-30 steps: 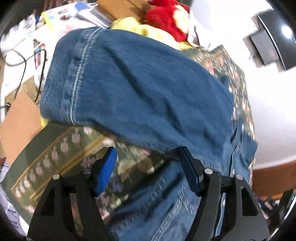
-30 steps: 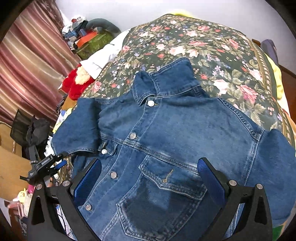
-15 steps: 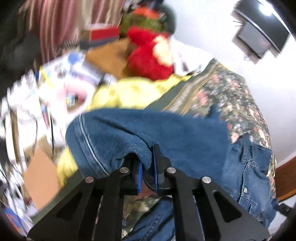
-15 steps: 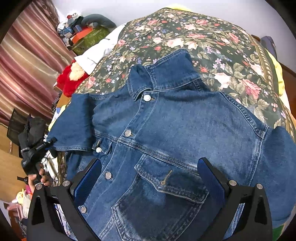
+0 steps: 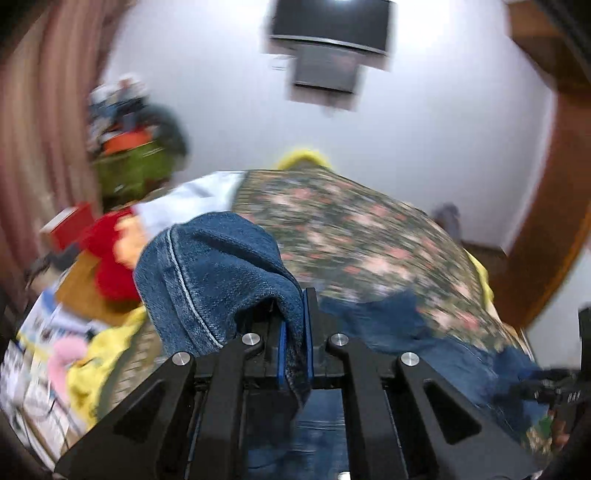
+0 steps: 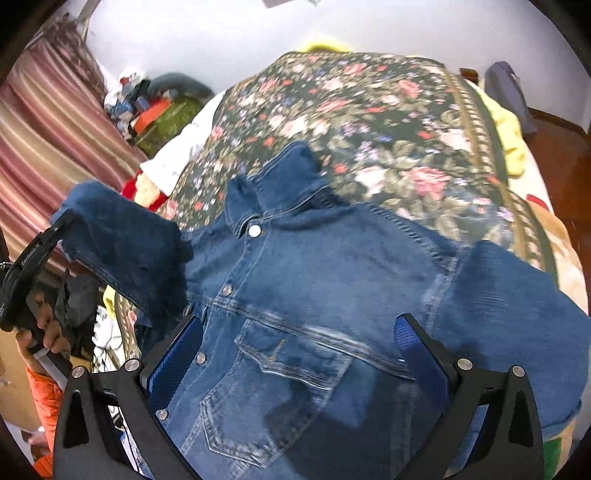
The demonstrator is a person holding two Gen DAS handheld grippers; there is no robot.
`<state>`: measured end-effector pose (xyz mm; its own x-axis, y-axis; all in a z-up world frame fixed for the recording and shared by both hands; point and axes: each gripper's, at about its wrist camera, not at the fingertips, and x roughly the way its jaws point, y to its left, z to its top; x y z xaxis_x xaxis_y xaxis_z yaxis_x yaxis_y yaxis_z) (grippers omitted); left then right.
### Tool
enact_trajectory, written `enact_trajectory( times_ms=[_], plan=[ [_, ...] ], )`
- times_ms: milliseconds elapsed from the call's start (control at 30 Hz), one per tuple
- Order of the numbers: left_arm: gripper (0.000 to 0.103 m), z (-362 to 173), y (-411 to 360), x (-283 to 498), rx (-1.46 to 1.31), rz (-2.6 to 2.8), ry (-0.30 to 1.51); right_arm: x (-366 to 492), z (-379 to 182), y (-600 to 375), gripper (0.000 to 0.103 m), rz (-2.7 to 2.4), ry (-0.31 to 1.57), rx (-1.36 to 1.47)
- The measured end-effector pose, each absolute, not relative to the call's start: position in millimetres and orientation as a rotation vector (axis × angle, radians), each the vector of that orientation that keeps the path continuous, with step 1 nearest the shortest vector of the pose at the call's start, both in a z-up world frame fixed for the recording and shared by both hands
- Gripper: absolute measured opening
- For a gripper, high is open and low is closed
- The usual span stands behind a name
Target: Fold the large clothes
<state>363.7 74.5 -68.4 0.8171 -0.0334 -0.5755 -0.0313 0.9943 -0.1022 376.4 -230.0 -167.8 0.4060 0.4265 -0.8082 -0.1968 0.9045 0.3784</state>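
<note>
A blue denim jacket [image 6: 325, 280] lies front up and buttoned on the floral bedspread [image 6: 388, 122]. My left gripper [image 5: 295, 332] is shut on the jacket's sleeve [image 5: 218, 266] and holds it raised above the bed. In the right wrist view that raised sleeve [image 6: 122, 240] and the left gripper [image 6: 33, 254] show at the left. My right gripper [image 6: 299, 347] is open and empty, hovering over the chest pocket [image 6: 280, 373].
A red plush toy [image 5: 107, 266], papers and boxes lie beside the bed on the left. A striped curtain [image 6: 48, 122] hangs at left. A wall TV [image 5: 328, 22] is mounted ahead. A yellow blanket [image 6: 506, 129] lies at the bed's far right edge.
My left gripper closed on the sleeve and lifted it up, swinging toward the bed. My right gripper stayed open over the jacket's front, shifting slightly.
</note>
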Motion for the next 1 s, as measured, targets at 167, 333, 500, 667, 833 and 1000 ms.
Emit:
enact_trajectory(
  times_ms=[167,333,500,667,833,1000],
  plan=[
    [0.007,-108.9,-18.0,379.6,-0.006,-0.206,0.756,369.8,-159.9,-261.4,0.103,0.372,1.063,0.286],
    [0.007,-178.5,-93.3,377.8,0.161,-0.328,0.941,365.3,-163.1,-282.2,0.103,0.353,1.064,0.332],
    [0.012,-223.7,-120.3,362.6,0.254,-0.379,1.06,363.7,-176.0,-288.6,0.103,0.341,1.096,0.352],
    [0.053,-203.9,-103.6,349.2,0.207,-0.413,1.049,363.1,-182.1,-278.0,0.103,0.35,1.117,0.308],
    [0.065,-164.8,-48.6,336.8,0.11,-0.354,0.943,369.4,-175.6,-256.1,0.103,0.383,1.096,0.264],
    [0.075,-152.6,30.4,329.1,0.045,-0.194,0.885,379.0,-172.9,-218.2,0.103,0.424,1.099,0.194]
  ],
)
